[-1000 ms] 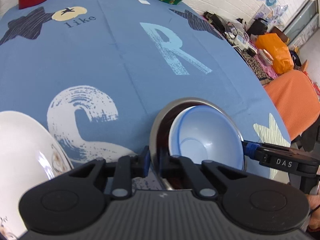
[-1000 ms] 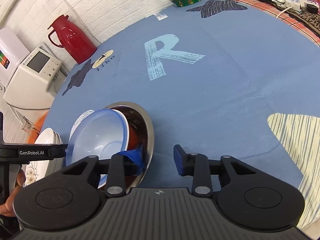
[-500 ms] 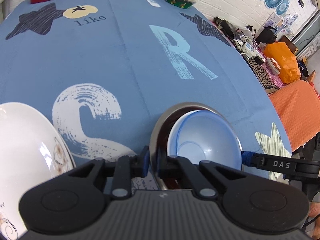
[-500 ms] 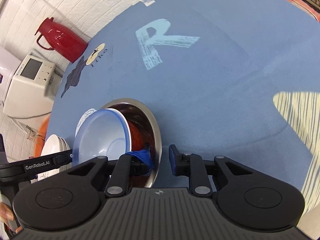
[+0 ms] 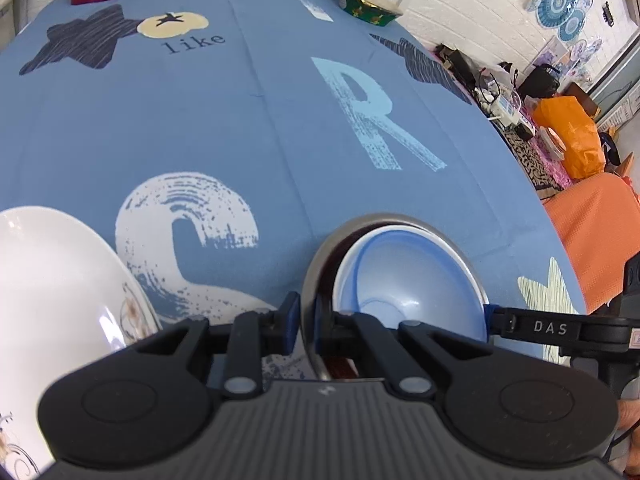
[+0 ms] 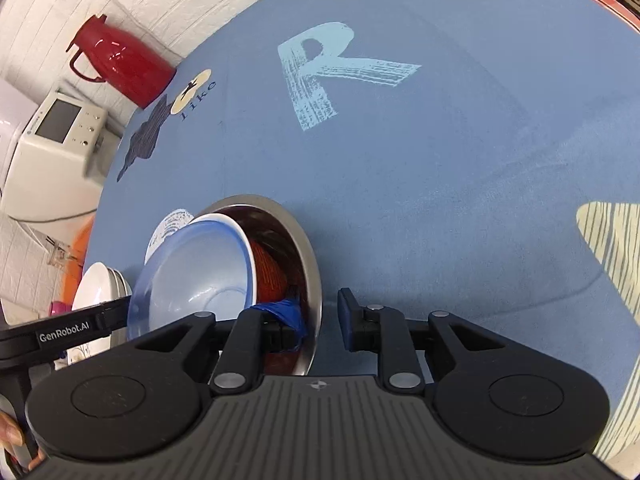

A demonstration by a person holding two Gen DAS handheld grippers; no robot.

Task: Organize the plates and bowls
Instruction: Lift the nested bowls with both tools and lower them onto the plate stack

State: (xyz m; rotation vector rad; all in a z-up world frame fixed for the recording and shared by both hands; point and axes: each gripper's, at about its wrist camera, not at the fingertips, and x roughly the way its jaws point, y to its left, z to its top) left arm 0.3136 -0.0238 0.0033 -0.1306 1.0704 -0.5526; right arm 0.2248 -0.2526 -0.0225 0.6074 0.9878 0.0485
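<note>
At lower centre, the left gripper (image 5: pixel 306 322) pinches the steel bowl's (image 5: pixel 320 264) rim; the right gripper (image 6: pixel 322 320), fingers apart, straddles the opposite rim. A tilted blue bowl (image 5: pixel 412 280) sits inside, on the blue-clothed tabletop (image 5: pixel 200 120).

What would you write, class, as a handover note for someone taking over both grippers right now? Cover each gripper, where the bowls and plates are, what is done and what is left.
Left gripper: jaws shut on the rim of the steel bowl.
Right gripper: jaws open, straddling the steel bowl's opposite rim, not clamped.
Things: the blue bowl lies tilted inside the steel bowl, over an orange bowl. White plates are stacked beside them. A green bowl stands alone at the table's far edge.
Done: three bowls nested, plates stacked.
Left: probably level the blue bowl, then collect the green bowl.
</note>
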